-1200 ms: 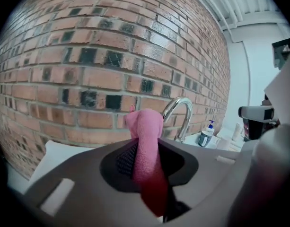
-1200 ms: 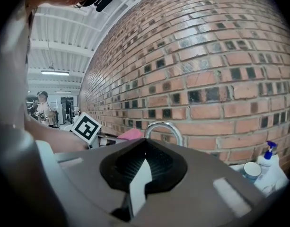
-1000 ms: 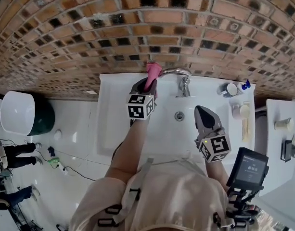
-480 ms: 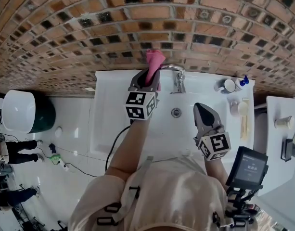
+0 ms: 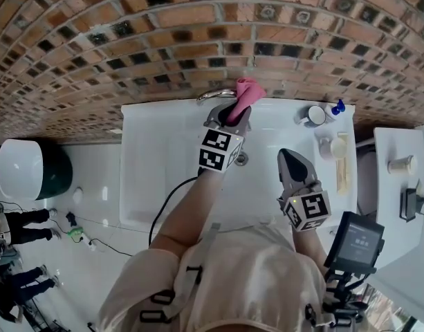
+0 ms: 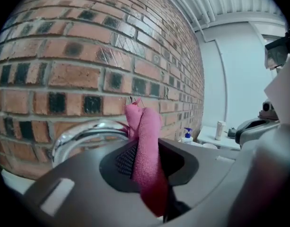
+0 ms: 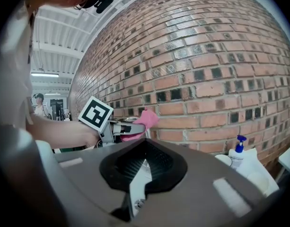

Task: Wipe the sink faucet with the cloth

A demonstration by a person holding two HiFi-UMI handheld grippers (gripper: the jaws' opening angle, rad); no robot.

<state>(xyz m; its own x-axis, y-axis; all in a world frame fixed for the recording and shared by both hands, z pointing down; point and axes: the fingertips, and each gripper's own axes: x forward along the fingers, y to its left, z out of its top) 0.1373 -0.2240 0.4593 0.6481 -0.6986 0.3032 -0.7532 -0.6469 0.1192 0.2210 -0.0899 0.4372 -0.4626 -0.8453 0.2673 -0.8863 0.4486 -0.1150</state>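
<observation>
Since a second ago my left tongs [image 5: 229,115] have swept right along the back of the white rectangular ceramic sink [image 5: 156,164]. The pink woven cloth [image 5: 246,90], which was left of the curved chrome faucet [image 5: 213,95], now stands at the right end of its arc. Nearest to me, my right tongs [image 5: 289,156] hang over the front right of the basin, jaws together with nothing between them. Further in, the left tongs are clamped on the cloth: the dark pads [image 6: 126,159] pinch its lower part, and the free end rises above the tips, folded on itself. Just behind it the faucet's shiny curve runs off to the left; I cannot tell whether cloth and metal touch. On the sink's back right ledge stand a white cup [image 5: 312,115] and a white pump bottle with a blue top [image 5: 334,107]. Behind everything rises the red-brown brick wall [image 5: 198,33].
</observation>
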